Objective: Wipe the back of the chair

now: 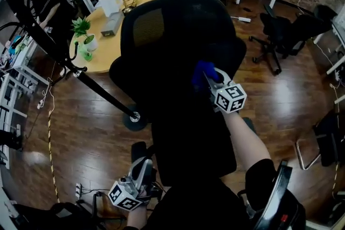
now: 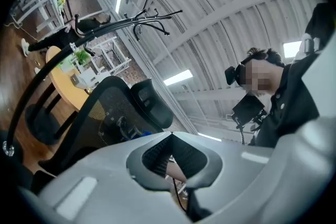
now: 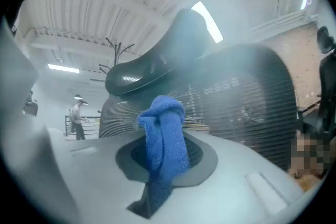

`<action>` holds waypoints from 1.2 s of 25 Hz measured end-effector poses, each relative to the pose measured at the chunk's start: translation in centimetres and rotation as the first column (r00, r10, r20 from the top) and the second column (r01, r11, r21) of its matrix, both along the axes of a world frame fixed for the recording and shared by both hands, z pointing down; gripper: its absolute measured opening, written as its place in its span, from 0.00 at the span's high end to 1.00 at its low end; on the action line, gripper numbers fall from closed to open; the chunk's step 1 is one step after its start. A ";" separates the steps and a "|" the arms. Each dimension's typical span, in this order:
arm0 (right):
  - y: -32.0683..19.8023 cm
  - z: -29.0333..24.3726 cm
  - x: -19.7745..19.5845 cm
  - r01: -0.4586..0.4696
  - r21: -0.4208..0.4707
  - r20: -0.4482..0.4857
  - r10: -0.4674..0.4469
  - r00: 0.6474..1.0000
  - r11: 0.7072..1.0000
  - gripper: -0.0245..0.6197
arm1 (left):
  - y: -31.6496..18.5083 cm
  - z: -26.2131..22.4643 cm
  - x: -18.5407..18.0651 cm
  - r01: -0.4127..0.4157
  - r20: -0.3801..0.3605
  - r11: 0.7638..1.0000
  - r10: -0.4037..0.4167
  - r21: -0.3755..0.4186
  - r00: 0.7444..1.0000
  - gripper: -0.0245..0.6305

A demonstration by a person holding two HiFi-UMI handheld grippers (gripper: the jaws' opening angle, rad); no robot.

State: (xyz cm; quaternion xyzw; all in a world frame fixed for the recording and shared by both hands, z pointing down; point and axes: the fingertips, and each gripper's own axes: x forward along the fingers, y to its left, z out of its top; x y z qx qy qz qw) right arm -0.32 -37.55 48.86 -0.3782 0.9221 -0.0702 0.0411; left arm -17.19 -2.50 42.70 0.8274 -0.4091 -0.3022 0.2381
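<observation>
Head view: chair back ahead, round worktop behind it, coat stand at its left; my right tool, arm extended, holds a blue cloth against the back; my left tool sits low. Left gripper view: jaws closed, empty. Right gripper view: jaws clamped on the blue cloth

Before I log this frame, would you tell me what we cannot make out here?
- Head view: whether the blue cloth touches the chair back; the black surface shows no detail, and the right gripper overlaps it.
- Right gripper view: the same contact; haze blurs the mesh.
- Head view: items on the round table, too small.
</observation>
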 end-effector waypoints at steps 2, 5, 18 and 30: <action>-1.3 0.2 5.6 -0.129 -0.014 0.021 0.129 0.991 0.992 0.90 | -0.5 -0.1 1.1 -0.032 0.004 0.999 0.032 0.003 0.999 0.98; -2.4 0.7 11.2 -0.252 -0.053 0.060 0.255 0.965 0.966 0.90 | -0.6 0.0 2.1 -0.055 0.008 0.998 0.055 -0.005 0.998 0.98; 9.1 2.8 -6.6 0.137 -0.035 0.038 -0.135 0.990 0.990 0.90 | 1.8 0.6 -0.1 0.030 0.006 0.999 -0.030 -0.028 1.000 0.98; 11.8 10.1 -26.5 0.356 -0.239 -0.089 -0.386 0.918 0.903 0.90 | 7.1 1.0 -4.1 0.206 0.031 0.976 -0.204 -0.064 0.978 0.98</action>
